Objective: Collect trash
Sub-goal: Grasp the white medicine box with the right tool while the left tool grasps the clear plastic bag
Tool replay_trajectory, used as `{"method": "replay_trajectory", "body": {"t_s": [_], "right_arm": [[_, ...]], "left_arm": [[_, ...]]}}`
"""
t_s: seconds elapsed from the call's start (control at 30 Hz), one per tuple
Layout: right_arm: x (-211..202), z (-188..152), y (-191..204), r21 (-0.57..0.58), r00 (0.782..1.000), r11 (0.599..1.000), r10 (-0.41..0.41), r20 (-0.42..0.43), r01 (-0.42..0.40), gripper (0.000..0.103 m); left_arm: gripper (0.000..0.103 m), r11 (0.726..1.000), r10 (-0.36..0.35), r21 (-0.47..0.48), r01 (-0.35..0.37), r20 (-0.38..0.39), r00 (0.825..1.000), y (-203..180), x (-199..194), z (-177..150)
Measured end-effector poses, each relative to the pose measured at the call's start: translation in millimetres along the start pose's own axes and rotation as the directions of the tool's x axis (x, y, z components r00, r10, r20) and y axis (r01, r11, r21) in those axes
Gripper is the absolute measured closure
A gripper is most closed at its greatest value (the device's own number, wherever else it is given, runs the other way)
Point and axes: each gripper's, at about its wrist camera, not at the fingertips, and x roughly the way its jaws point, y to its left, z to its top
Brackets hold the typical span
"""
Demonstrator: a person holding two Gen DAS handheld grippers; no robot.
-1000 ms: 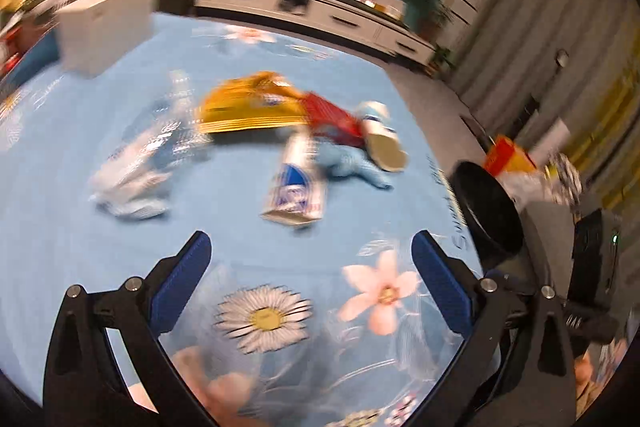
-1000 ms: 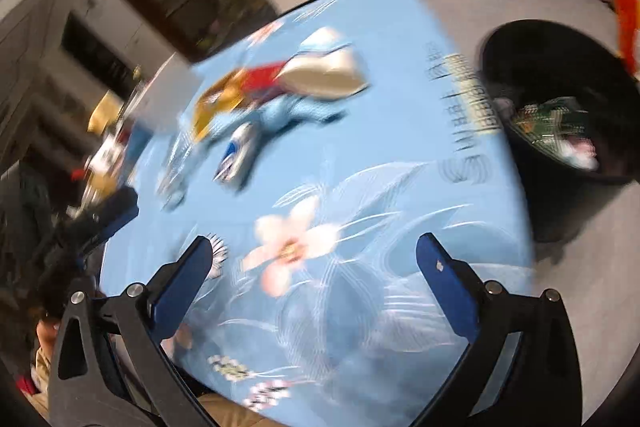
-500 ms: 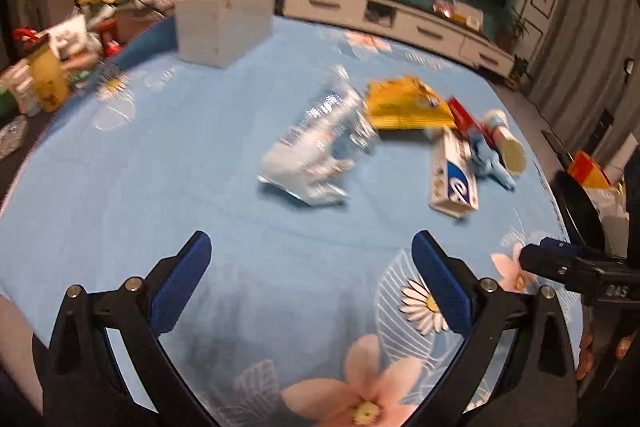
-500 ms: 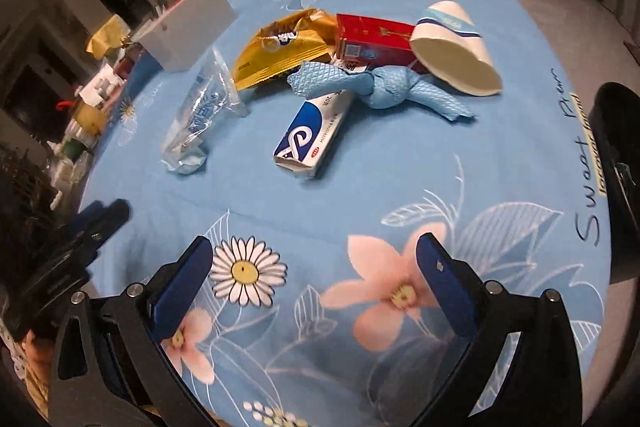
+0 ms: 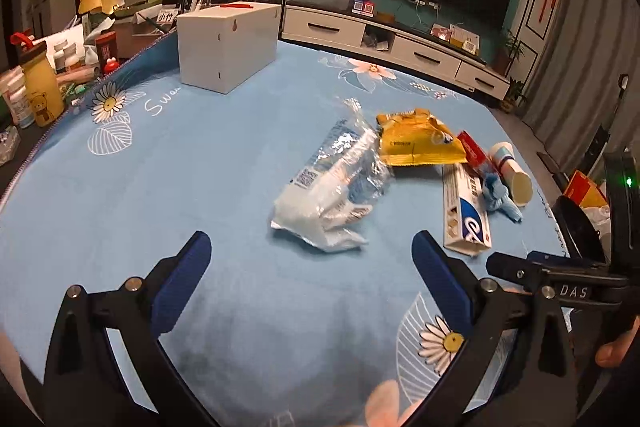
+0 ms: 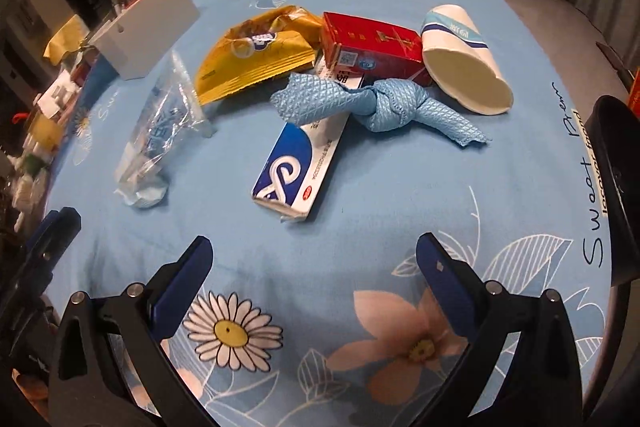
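Observation:
Trash lies in a cluster on the blue flowered tablecloth [image 6: 360, 227]. A crumpled clear plastic bag [image 5: 332, 187] [image 6: 160, 139] lies on the left. A yellow snack bag [image 5: 416, 139] [image 6: 260, 55], a red carton [image 6: 372, 47], a white paper cup [image 6: 460, 63] on its side, a knotted blue cloth [image 6: 384, 103] and a blue-white toothpaste box [image 5: 466, 215] [image 6: 296, 167] lie beside it. My left gripper [image 5: 312, 267] is open and empty just short of the plastic bag. My right gripper [image 6: 314, 267] is open and empty just short of the toothpaste box.
A black trash bin [image 6: 616, 187] [image 5: 576, 227] stands off the table's right edge. A white box [image 5: 226, 43] [image 6: 148, 27] sits at the table's far left. Bottles and clutter [image 5: 40, 83] crowd a surface beyond the left edge. A TV cabinet [image 5: 392, 47] lines the back wall.
Both grippers have swung from a blurred sweep near the bin side to steady views of the trash cluster. The left one now faces the plastic bag. The trash has not moved.

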Motion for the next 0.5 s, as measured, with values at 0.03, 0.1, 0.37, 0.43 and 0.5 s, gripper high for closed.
{"method": "replay_trajectory", "body": {"t_s": [0.03,0.1,0.37,0.43,0.5], "right_arm": [[1,1,-1,0.008,1.0,1.0,0.0,0.008,0.0,0.003],[4,4,-2,0.016,1.0,1.0,-0.006,0.01,0.006,0.003],[18,14,6,0.008,1.0,1.0,-0.012,0.016,0.011,0.003],[22,19,8,0.002,1.0,1.0,-0.013,0.023,0.012,0.003],[26,24,12,-0.009,0.999,1.0,-0.019,0.028,0.019,0.003]], "left_arm": [[0.003,1.0,0.004,0.0,-0.004,-0.003,1.0,2,5,1],[0.003,1.0,0.002,0.01,-0.002,-0.019,1.0,5,15,5],[0.003,0.997,-0.083,-0.012,0.082,-0.053,0.995,16,48,22],[0.003,0.997,-0.07,0.015,0.071,-0.063,0.996,13,58,26],[0.003,0.997,-0.066,0.046,0.069,-0.073,0.995,8,67,31]]}}
